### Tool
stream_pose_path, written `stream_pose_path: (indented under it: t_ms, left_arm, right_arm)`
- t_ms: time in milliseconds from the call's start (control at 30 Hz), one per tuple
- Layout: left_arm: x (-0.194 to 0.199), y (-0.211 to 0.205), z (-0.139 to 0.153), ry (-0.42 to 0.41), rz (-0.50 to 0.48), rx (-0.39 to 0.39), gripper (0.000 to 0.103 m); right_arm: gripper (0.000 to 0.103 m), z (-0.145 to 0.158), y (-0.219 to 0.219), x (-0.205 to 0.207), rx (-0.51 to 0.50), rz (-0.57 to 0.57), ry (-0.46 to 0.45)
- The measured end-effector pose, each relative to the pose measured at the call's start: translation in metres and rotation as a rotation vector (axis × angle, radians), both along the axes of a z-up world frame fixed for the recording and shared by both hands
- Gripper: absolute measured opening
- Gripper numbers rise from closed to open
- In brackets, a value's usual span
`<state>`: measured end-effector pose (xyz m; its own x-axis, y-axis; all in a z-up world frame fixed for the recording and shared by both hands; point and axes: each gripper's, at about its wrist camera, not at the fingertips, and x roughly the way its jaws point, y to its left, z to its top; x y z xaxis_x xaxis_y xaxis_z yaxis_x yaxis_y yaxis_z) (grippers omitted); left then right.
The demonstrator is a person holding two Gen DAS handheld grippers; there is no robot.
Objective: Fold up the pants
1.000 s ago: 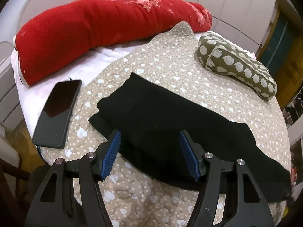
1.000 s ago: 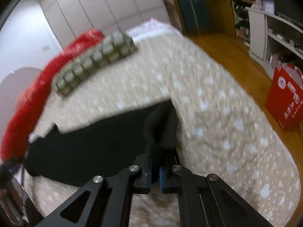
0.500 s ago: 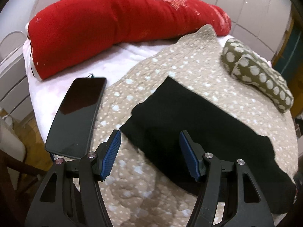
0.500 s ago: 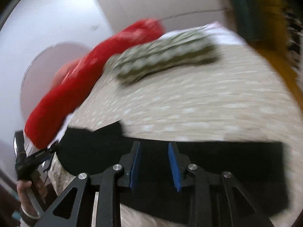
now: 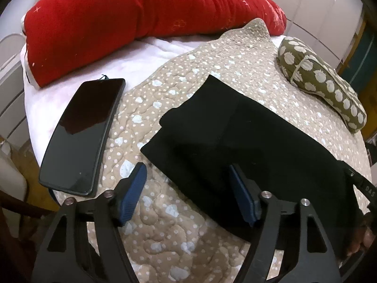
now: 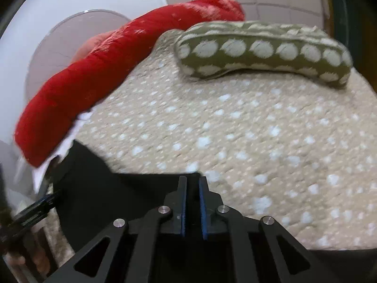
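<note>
Black pants (image 5: 247,141) lie folded in a long strip on a beige dotted quilt (image 5: 188,235). My left gripper (image 5: 186,174) hovers over their near left corner with its jaws opening. One blue pad is above the quilt, the other above the cloth, and neither presses on anything. In the right wrist view the pants (image 6: 106,188) fill the lower left. My right gripper (image 6: 192,188) is shut at their far edge with dark cloth in the thin gap between its pads. The right gripper's body (image 5: 367,188) shows at the strip's right end.
A dark phone (image 5: 82,136) lies left of the pants, half on the white sheet (image 5: 59,94) near the bed's edge. A long red bolster (image 5: 129,18) runs along the back. An olive cushion with white spots (image 6: 259,49) sits at the far right. White cupboard doors stand behind.
My right gripper let go of the raised pant end, swung fast across the bed and shut again on the strip's edge. My left gripper sank a little toward the corner and spread wider.
</note>
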<state>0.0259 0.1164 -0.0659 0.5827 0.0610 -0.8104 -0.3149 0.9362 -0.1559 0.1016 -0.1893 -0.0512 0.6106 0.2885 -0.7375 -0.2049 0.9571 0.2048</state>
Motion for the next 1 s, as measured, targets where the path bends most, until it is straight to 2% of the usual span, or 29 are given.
stream_pose_path:
  t_ms: [33,133,200,300,367,467,533,600,700,800,833,867,900,1000]
  left_arm:
    - [0.000,0.000,-0.001,0.000,0.000,-0.004,0.072]
    - [0.001,0.003,0.002,0.003,-0.009,-0.010,0.072]
    - [0.000,0.008,0.006,0.001,-0.007,-0.014,0.072]
    - [-0.004,0.020,0.018,-0.025,0.027,-0.002,0.072]
    - [-0.006,0.029,0.026,-0.044,0.060,0.016,0.072]
    - [-0.007,0.040,0.033,-0.062,0.088,0.018,0.072]
    - [-0.006,0.046,0.034,-0.062,0.104,0.012,0.072]
    - [-0.008,0.053,0.035,-0.061,0.122,0.006,0.072]
    - [-0.010,0.060,0.037,-0.070,0.135,-0.003,0.072]
    - [-0.011,0.064,0.040,-0.082,0.149,-0.004,0.072]
    - [-0.012,0.065,0.041,-0.083,0.150,-0.006,0.072]
    - [-0.012,0.067,0.041,-0.085,0.150,-0.009,0.072]
    - [-0.012,0.067,0.041,-0.086,0.151,-0.013,0.072]
    - [-0.014,0.073,0.043,-0.093,0.159,-0.023,0.072]
  right_arm:
    - [0.007,-0.006,0.003,0.003,-0.050,-0.016,-0.005]
    - [0.007,-0.015,0.005,0.005,-0.074,-0.029,-0.001]
    - [0.008,-0.007,0.000,0.002,-0.050,-0.043,-0.013]
    - [0.020,0.020,-0.008,-0.022,0.006,-0.047,-0.059]
    - [0.030,0.036,0.005,-0.044,0.074,0.061,-0.107]
    - [0.032,0.039,0.042,-0.071,0.134,0.255,-0.104]
    - [0.032,0.034,0.079,-0.086,0.131,0.388,-0.095]
    - [0.033,0.026,0.108,-0.092,0.093,0.466,-0.096]
    - [0.033,0.015,0.145,-0.092,-0.020,0.516,-0.111]
    - [0.031,0.003,0.165,-0.085,-0.079,0.552,-0.112]
    - [0.028,-0.003,0.172,-0.081,-0.115,0.559,-0.103]
    - [0.019,-0.009,0.176,-0.076,-0.137,0.550,-0.100]
    - [0.016,-0.011,0.176,-0.071,-0.134,0.536,-0.088]
    - [0.010,0.001,0.164,-0.066,-0.008,0.497,-0.043]
